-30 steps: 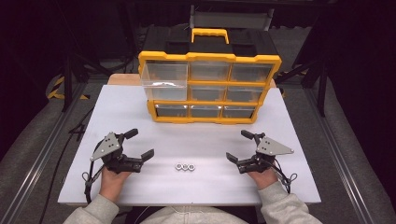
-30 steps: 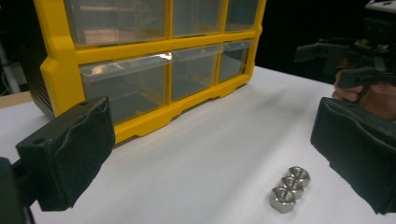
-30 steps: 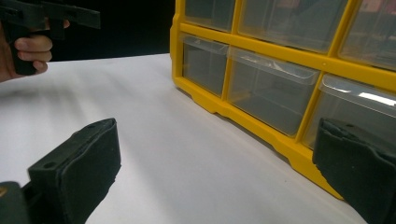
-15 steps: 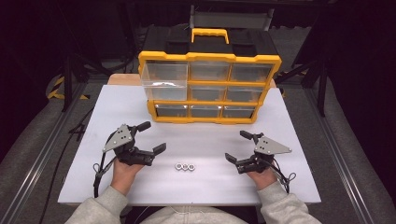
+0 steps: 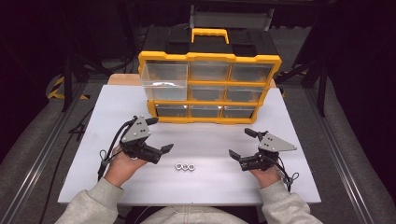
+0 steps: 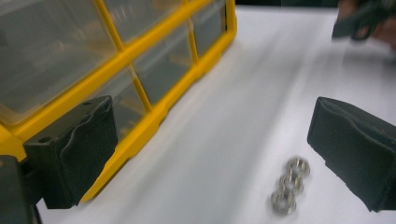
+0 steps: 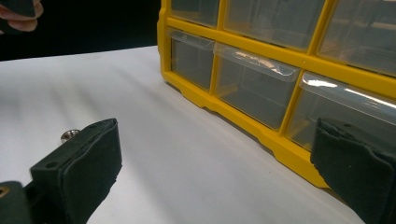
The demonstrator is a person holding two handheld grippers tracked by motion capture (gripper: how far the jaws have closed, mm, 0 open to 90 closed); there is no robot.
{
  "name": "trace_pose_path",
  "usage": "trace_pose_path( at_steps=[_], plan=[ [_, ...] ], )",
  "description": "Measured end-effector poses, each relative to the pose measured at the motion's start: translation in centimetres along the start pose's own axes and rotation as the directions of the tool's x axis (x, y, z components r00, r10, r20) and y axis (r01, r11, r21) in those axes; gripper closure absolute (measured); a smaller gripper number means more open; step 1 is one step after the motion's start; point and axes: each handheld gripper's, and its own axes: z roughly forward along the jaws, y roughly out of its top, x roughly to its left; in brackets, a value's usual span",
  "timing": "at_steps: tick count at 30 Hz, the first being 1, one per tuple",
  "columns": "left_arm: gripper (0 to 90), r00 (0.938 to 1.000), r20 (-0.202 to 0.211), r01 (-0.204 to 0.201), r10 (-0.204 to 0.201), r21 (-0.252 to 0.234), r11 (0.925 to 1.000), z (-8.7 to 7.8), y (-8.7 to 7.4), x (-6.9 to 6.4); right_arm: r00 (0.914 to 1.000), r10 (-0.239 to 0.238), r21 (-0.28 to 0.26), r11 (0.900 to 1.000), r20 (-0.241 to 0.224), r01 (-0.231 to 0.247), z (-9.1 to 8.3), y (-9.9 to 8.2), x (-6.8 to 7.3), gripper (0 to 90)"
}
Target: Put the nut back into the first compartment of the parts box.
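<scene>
Three small steel nuts (image 5: 184, 166) in a touching row on the white table (image 5: 299, 186), between left gripper (image 5: 157, 135) and right gripper (image 5: 242, 143), in front of the yellow organizer (image 5: 210, 58). Both sets of jaws wide, holding nothing. Probably light, hard, slippery, apt to skid; best pinched singly across opposite flats, an end nut first.

A: Obstacles? Yellow drawer organizer (image 5: 210, 88) spans the table's (image 5: 93, 112) far edge, top-left drawer (image 5: 164, 81) pulled out toward the near edge.

B: Free room?

A: Bare strip of table between the organizer's front and the three nuts (image 5: 184, 166) near the near edge. Left gripper (image 5: 159, 135) and right gripper (image 5: 240, 143), both jaws wide apart, flank the nuts; open table between them. Left and right edges bare.
</scene>
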Motion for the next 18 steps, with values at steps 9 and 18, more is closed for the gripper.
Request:
trace_pose_path(
  at_steps=[9, 18],
  plan=[
    [0.3, 0.9935, 0.054, -0.11, 0.1, 0.22, 0.9694, 1.5, 2.1, -0.9, 0.9994, 0.018, 0.042, 0.999, -0.028, -0.017, 0.1, 0.0, 0.1, 2.6],
    [3.2, 0.9895, 0.084, -0.142, 0.118, 0.405, 0.9034, 3.0, 3.7, -1.3, 0.9996, 0.009, 0.04, 0.9992, -0.027, -0.008, -0.3, 0.0, 0.3, 2.4]
  ],
)
